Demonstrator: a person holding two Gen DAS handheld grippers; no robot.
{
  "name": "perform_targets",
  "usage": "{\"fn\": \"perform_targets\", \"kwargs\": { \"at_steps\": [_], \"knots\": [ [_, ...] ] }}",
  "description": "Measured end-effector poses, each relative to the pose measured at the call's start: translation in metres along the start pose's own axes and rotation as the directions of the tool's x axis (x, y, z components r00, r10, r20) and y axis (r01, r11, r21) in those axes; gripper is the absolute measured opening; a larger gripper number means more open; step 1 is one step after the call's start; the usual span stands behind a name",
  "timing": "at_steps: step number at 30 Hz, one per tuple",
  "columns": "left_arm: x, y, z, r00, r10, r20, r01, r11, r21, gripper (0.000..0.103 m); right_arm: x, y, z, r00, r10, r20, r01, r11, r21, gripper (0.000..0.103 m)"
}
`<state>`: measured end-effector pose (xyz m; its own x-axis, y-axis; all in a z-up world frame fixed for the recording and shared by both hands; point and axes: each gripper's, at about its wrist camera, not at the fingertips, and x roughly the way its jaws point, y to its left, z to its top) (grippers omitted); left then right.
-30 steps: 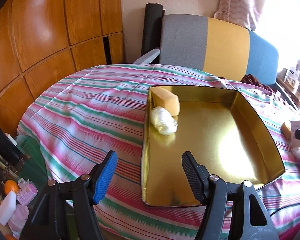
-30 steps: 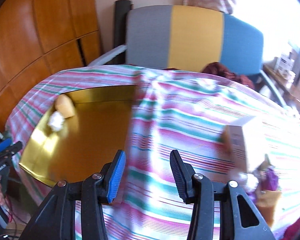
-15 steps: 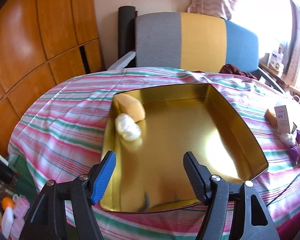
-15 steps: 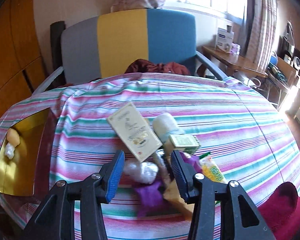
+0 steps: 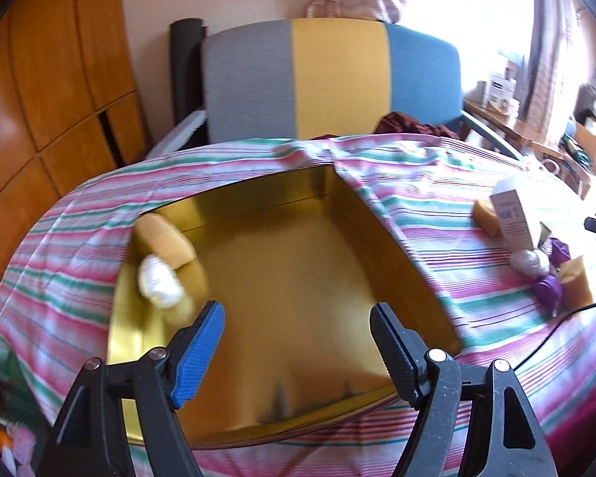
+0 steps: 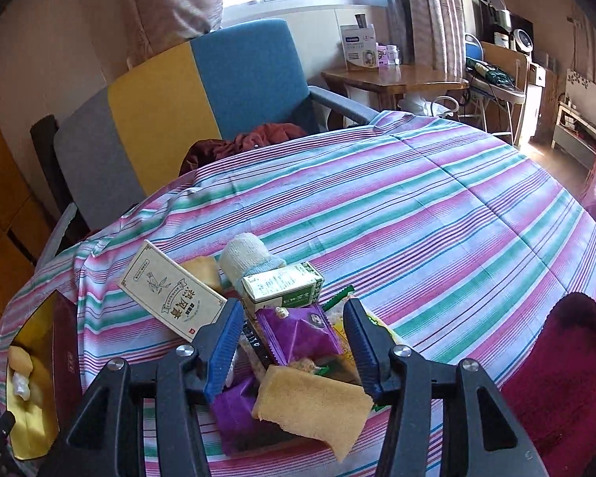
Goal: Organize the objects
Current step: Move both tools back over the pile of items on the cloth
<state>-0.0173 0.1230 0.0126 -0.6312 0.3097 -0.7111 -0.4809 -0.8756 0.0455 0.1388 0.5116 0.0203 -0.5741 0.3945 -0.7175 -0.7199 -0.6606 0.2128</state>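
Purple crinkly foil snack packet (image 6: 298,334) is lying in the near pile on the striped counter (image 6: 417,218), between the right hand-held gripper (image 6: 294,342) jaws, which are parting without touching it. It is looking light, soft and slippery, best pinched across its middle. The left hand-held gripper (image 5: 298,342) is widening, empty, over the gold metal tray (image 5: 397,254).

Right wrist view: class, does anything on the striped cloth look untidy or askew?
Yes. The loose items sit in a jumbled heap: a tan sponge overlaps purple packets, and the cream box lies tilted against it.
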Motion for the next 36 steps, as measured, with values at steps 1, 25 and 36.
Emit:
{"fn": "perform_targets", "kwargs": {
  "at_steps": [1, 25, 36],
  "knots": [
    [0.001, -0.007, 0.003, 1.000, -0.008, 0.002, 0.007, 1.000, 0.015, 0.077, -0.002, -0.006, 0.001, 1.000, -0.007, 0.005, 0.007, 1.000, 0.026, 0.053],
    [0.070, -0.161, 0.069, 0.891, -0.414, -0.185, 0.417, 0.908, -0.023, 0.088, 0.013, -0.050, 0.000, 0.993, 0.095, -0.075, -0.073, 0.964, 0.256, 0.054],
    [0.134, -0.257, 0.112, 0.869, -0.400, -0.290, 0.380, 0.916, -0.124, 0.097, 0.019, -0.053, -0.001, 0.981, 0.169, -0.094, -0.136, 0.949, 0.284, 0.055]
  ]
}}
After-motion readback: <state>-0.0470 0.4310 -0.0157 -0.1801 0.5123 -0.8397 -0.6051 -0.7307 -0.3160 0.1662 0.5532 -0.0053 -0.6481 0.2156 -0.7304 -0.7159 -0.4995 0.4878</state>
